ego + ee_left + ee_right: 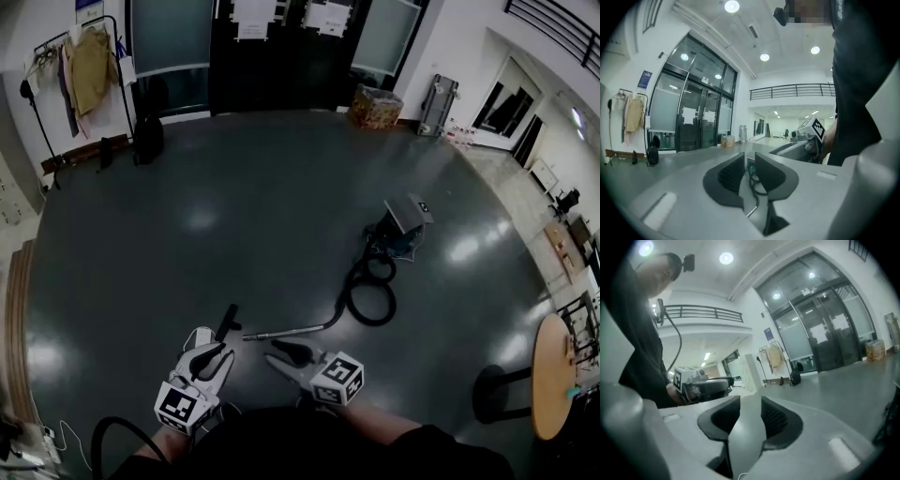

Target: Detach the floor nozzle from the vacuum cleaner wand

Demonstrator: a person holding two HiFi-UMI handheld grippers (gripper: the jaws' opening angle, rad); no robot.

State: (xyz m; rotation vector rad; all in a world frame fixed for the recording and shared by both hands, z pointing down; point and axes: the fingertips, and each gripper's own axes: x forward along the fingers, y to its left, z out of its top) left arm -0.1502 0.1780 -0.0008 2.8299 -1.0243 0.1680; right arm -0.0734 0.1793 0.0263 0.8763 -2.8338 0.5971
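Observation:
The vacuum cleaner body stands on the dark floor, its black hose coiled in front of it. A metal wand runs from the hose toward me. A slim black floor nozzle lies just left of the wand's near end, with a small gap between them. My left gripper hovers above and near the nozzle, jaws slightly apart and empty. My right gripper hangs over the floor just short of the wand, also open and empty. In the left gripper view, the hose shows through the narrow gap of that gripper. In its own view the right gripper holds nothing.
A coat rack and a black bag stand at the back left by dark glass doors. A basket sits at the back. A round wooden table and a black stool are at the right. A black cable loops by my left arm.

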